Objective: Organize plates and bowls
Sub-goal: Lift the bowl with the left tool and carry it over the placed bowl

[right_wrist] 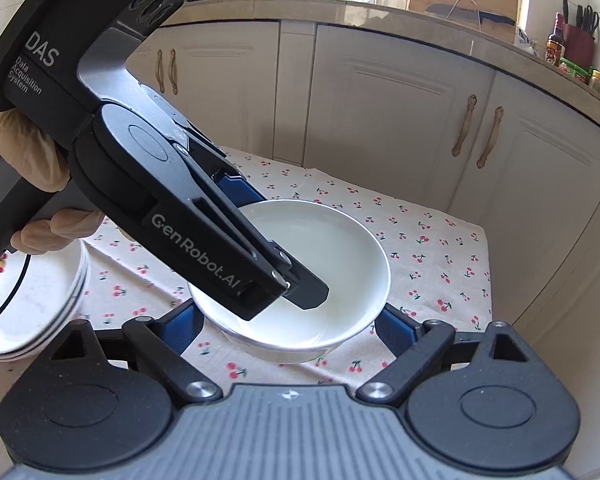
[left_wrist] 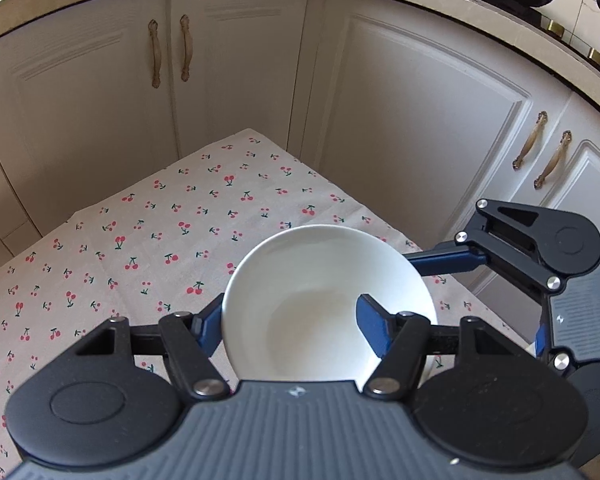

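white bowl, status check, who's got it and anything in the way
Left gripper shut on white bowl rim. Right gripper straddles the bowl, contact unclear. Stacked plates left, apart from it.

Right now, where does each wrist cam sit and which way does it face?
Left wrist: on the left gripper, looking down along its fingers at the white bowl, clamped by its rim, above the cherry tablecloth; the right gripper shows at the right edge.
Right wrist: on the right gripper, looking down at the bowl between its own fingers; the left gripper and a gloved hand cross from upper left, stacked dishes at left.
Shared: bowl, tablecloth, cabinet doors, both grippers.
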Action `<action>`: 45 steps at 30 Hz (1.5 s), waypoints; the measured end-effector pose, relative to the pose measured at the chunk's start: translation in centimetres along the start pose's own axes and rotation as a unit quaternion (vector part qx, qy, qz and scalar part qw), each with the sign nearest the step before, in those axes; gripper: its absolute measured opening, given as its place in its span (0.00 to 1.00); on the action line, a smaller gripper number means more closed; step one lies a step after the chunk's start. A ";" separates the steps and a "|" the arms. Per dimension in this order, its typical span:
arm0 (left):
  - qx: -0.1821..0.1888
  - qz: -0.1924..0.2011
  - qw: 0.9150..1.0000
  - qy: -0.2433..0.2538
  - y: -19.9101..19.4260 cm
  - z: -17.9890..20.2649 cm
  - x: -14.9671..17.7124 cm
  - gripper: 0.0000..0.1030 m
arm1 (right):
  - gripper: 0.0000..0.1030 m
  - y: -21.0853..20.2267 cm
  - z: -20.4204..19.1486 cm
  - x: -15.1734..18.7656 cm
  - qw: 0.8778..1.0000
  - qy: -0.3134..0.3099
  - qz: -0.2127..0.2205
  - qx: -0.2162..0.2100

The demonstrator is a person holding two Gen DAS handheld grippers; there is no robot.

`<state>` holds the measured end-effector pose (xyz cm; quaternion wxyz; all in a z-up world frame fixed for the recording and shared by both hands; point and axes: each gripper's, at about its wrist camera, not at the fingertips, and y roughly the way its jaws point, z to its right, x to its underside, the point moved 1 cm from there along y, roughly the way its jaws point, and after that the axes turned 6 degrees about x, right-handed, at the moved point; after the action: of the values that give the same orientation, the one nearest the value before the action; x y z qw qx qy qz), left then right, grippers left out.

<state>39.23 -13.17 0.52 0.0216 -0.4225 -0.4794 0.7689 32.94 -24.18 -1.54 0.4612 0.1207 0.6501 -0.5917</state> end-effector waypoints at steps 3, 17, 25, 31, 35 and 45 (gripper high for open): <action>-0.004 0.001 1.000 0.008 -1.4 1.5 0.6 0.65 | 0.92 -2.2 -0.9 0.3 1.000 -0.006 0.005 0.006; -0.008 0.004 1.000 0.026 -6.0 6.9 5.3 0.65 | 0.92 -9.3 -5.5 3.2 1.000 -0.009 0.009 0.012; -0.005 -0.012 1.000 0.028 -6.5 8.5 7.9 0.65 | 0.92 -10.7 -6.9 5.1 1.000 0.000 -0.006 -0.003; -0.002 -0.023 0.999 0.024 -6.3 9.4 9.6 0.65 | 0.92 -10.9 -7.4 6.4 1.000 0.012 -0.018 -0.016; 0.000 -0.031 0.999 0.019 -6.2 9.5 10.3 0.65 | 0.92 -10.7 -7.8 7.3 0.999 0.014 -0.024 -0.021; 0.001 -0.040 0.999 0.015 -5.7 9.5 11.2 0.65 | 0.92 -10.5 -8.2 8.1 0.998 0.025 -0.036 -0.036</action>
<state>23.57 -12.04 -0.46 0.0600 -0.4145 -0.4951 0.7613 17.45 -22.92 -1.68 0.4275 0.0953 0.6859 -0.5812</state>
